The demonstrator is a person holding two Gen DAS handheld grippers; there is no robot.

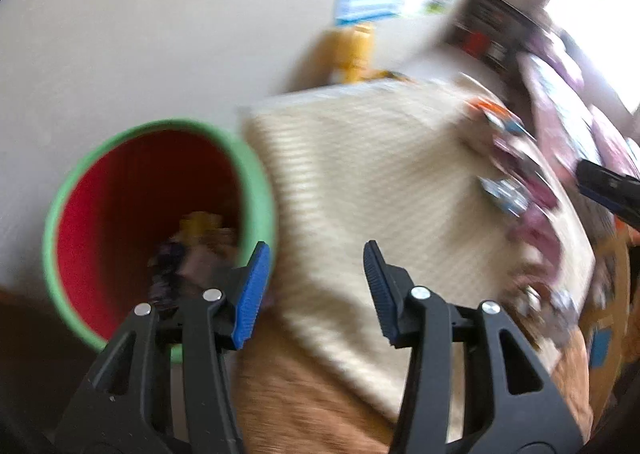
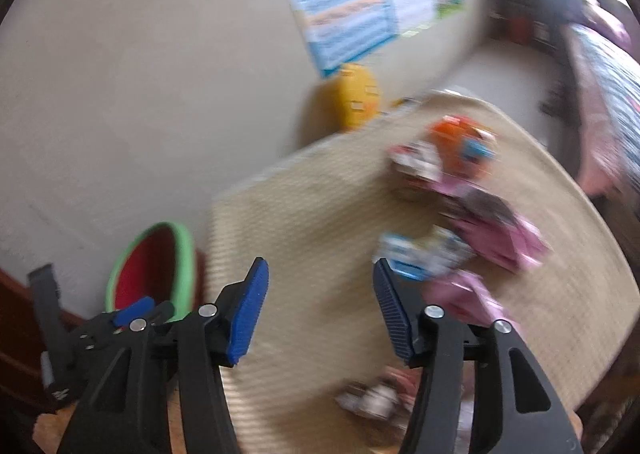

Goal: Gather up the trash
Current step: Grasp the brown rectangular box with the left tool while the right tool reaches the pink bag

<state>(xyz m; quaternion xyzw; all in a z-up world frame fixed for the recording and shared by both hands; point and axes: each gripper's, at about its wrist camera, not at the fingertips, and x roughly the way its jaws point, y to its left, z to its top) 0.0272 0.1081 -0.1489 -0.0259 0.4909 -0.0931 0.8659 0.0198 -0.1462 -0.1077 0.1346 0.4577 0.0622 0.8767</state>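
A bin [image 1: 160,222] with a green rim and red inside stands by the wall, with some trash in its bottom; it also shows in the right wrist view [image 2: 160,262]. My left gripper [image 1: 316,286] is open and empty beside the bin's rim. My right gripper [image 2: 320,306] is open and empty above the beige mat [image 2: 312,214]. Pink, blue and orange wrappers [image 2: 472,210] lie scattered on the mat's right side, and they show blurred in the left wrist view [image 1: 516,182]. More wrappers [image 2: 376,398] lie near my right fingers.
A yellow toy [image 2: 356,98] stands against the wall under a poster [image 2: 352,6]. A bed with pink bedding [image 2: 600,102] runs along the right. Brown carpet [image 1: 304,406] lies under the mat. The other gripper shows at the left edge [image 2: 120,322].
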